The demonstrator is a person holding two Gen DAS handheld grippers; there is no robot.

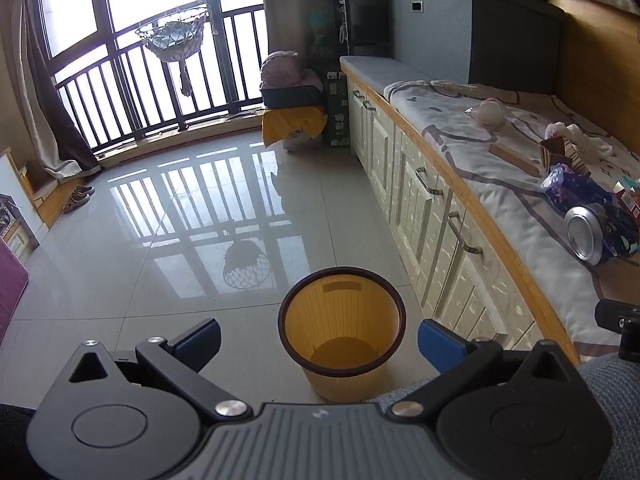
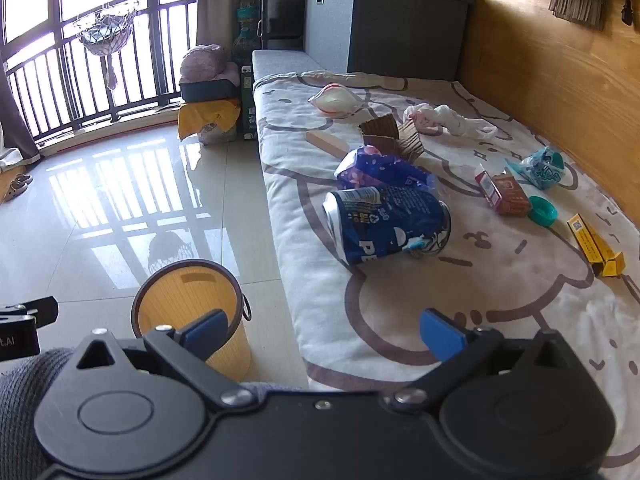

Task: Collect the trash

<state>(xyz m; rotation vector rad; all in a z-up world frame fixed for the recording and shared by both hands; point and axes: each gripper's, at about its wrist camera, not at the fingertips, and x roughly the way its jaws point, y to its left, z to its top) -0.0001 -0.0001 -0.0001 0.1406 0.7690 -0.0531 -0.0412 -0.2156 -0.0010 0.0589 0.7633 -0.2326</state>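
An empty yellow bin (image 1: 340, 328) with a dark rim stands on the tiled floor beside the bench; it also shows in the right wrist view (image 2: 188, 300). My left gripper (image 1: 320, 340) is open and empty above the bin. My right gripper (image 2: 324, 330) is open and empty over the bench's near edge. Trash lies on the bench blanket: a crushed blue can (image 2: 388, 224), also in the left wrist view (image 1: 588, 236), a blue wrapper (image 2: 372, 168), a red carton (image 2: 502, 192), a yellow box (image 2: 596, 248), a green cap (image 2: 542, 210), brown cardboard (image 2: 394, 138), a white plastic bag (image 2: 452, 120).
The bench (image 1: 460, 188) has white cabinet doors with handles below. A grey storage box (image 2: 380, 16) stands at its far end. A wooden stick (image 2: 326, 142) and a white bowl-like bag (image 2: 336, 100) lie on the blanket. Stacked items (image 1: 292, 112) sit by the balcony railing.
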